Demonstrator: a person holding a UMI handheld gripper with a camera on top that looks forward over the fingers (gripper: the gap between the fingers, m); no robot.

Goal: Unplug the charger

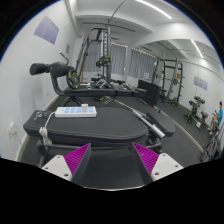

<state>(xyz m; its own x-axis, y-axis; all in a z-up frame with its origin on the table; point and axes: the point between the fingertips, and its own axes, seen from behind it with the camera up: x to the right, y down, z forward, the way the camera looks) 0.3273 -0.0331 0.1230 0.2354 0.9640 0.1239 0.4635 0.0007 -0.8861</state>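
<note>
Gripper (112,160) held open above a dark padded bench (115,125) in a gym.
Nothing between the spread pink pads (76,160); white power strip (76,111) lying flat on the bench just beyond the fingers; charger itself impossible to tell apart; weight rack (100,55) farther back.

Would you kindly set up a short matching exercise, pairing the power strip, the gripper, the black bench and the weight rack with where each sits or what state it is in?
Things:
1. power strip
2. gripper
3. black bench
4. weight rack

Places or states:
A. far side of the room, by the window
B. open, holding nothing
C. white, lying on the bench top
D. just ahead of the fingers, bearing the strip

Pairs: 1-C, 2-B, 3-D, 4-A
</note>
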